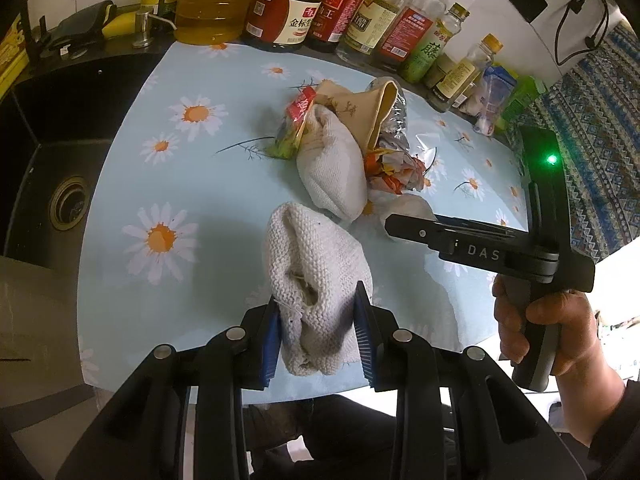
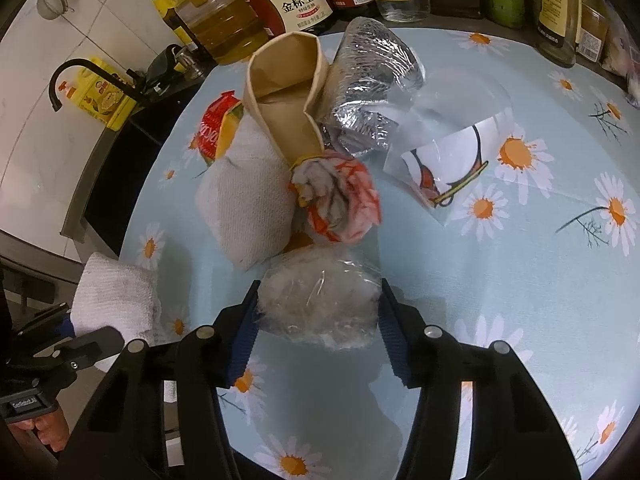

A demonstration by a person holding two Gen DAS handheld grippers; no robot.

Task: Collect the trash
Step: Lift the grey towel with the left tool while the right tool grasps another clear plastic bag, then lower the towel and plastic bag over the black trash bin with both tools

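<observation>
On the daisy tablecloth (image 1: pixel 188 184) lies a heap of trash: a rolled white cloth (image 1: pixel 332 168), a brown paper bag (image 1: pixel 360 108), silver foil (image 2: pixel 368 92), a red snack wrapper (image 2: pixel 216 128) and crumpled orange paper (image 2: pixel 340 196). My left gripper (image 1: pixel 319 300) is shut on a white knitted cloth (image 1: pixel 316 264) at the table's near edge. My right gripper (image 2: pixel 318 308) points down at the heap's near side, its blue pads pressed on both sides of a crumpled clear plastic bag (image 2: pixel 316 300). A clear printed wrapper (image 2: pixel 444 168) lies flat to the right.
Several oil and sauce bottles (image 1: pixel 288 12) line the back of the table. A black sink (image 1: pixel 68 200) with a tap (image 2: pixel 80 72) lies to the left. A hand (image 1: pixel 560 320) grips the right tool's handle. A patterned cloth (image 1: pixel 600 120) hangs at right.
</observation>
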